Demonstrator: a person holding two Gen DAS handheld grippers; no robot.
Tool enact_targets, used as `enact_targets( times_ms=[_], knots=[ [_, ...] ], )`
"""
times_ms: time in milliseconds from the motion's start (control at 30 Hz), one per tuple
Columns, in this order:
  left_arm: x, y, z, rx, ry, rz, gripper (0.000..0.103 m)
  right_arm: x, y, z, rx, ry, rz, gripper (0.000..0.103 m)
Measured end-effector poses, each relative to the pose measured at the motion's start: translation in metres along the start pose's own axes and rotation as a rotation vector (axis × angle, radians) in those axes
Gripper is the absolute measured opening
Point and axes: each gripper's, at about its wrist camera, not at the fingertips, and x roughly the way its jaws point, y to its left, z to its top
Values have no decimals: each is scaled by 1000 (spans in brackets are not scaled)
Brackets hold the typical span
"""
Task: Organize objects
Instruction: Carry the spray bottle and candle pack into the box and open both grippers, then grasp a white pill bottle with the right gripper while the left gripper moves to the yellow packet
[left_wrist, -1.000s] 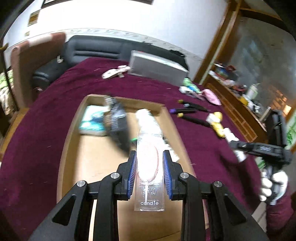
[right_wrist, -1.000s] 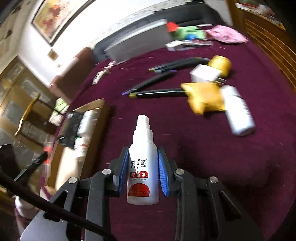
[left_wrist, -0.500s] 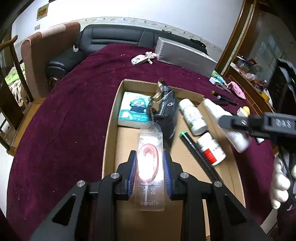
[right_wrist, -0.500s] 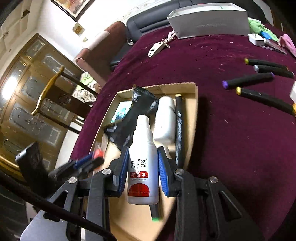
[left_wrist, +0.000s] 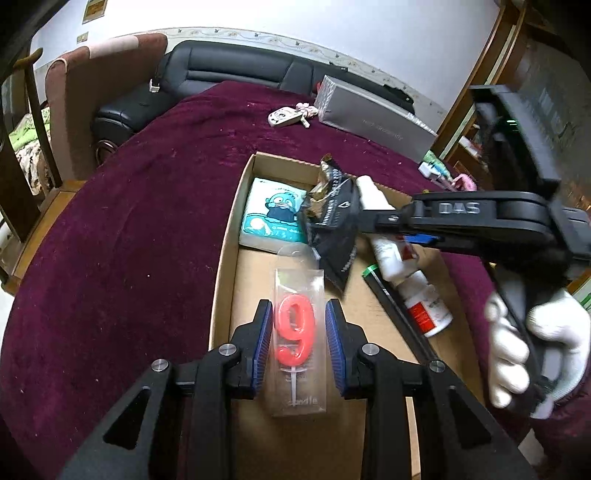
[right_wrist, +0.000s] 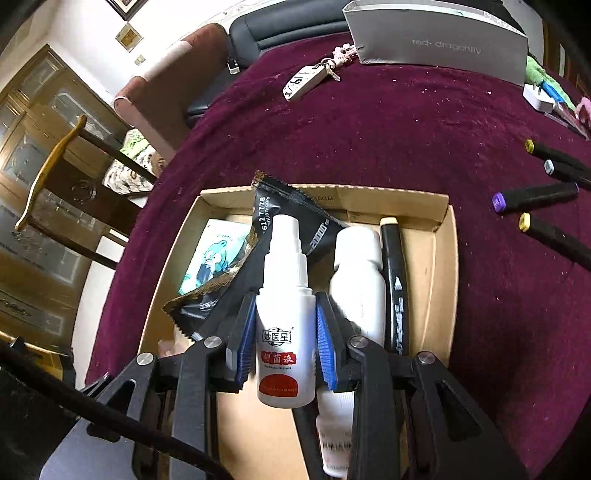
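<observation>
My left claw (left_wrist: 298, 341) hangs over the near end of the shallow brown cardboard box (left_wrist: 221, 266) on the bench under its maroon velvet cloth (left_wrist: 129, 221). Between its blue pads sits the clear flat packet with the red number-nine candle (left_wrist: 297, 332); the jaws are easing apart, and a sliver of gap shows on each side of the packet.

My right claw (right_wrist: 285, 332) is clenched on the white plastic spray bottle with the red label (right_wrist: 284, 325), nozzle pointing away, above the box's middle.

The left view alone shows my right hand in its white glove (left_wrist: 535, 354) on the black handle, reaching in from the right. It also shows the tissue pack with the blue cartoon figure (left_wrist: 273, 218) whole, at the box's far left corner, with the crumpled black foil pouch (left_wrist: 332, 229) just beside it.

The right view alone shows what lies outside the box (the left one is blocked there): four black markers with coloured caps (right_wrist: 535, 199) on the cloth to the right, a white car key on a ring (right_wrist: 306, 79) and a long grey carton (right_wrist: 439, 44) at the far side. Inside, it shows a plain white bottle (right_wrist: 356, 280) and a black marker (right_wrist: 395, 280) side by side against the right wall.
</observation>
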Motion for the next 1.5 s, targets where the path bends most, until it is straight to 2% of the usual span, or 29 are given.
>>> enact_targets(
  times_ms=[67,133,267,367,467,567,767,833,1067,1200,1333,1500],
  knots=[
    [-7,0,-2,-11,-15,-19,36,2,3,2,-15,-6,-28,28],
    [-16,1,-3,-29,-35,-47,42,3,5,2,-28,-6,-41,28],
    [-31,4,-5,-66,-62,-82,48,4,6,5,-35,-17,-61,28],
    [-42,6,-8,-87,-79,-99,50,3,5,7,-39,-40,-96,31],
    [-52,7,-10,-96,-104,-127,57,-5,4,7,-27,-72,-97,31],
    [-59,6,-10,-105,-126,-142,58,-21,0,6,-6,-121,-73,39],
    [-61,-4,-11,-107,-119,-190,62,-55,-14,-6,1,-186,-42,42],
    [-62,-11,-10,-102,-112,-237,62,-68,-23,-15,1,-210,-51,49],
    [-56,-58,-9,-56,-55,-334,63,-115,-80,-50,39,-294,-131,50],
    [-45,-104,-12,24,-4,-357,63,-149,-125,-70,91,-361,-189,53],
    [-34,-152,-17,99,48,-383,63,-183,-171,-86,134,-421,-256,61],
    [-11,-209,-29,185,121,-410,63,-221,-242,-98,252,-451,-322,61]
  ],
)
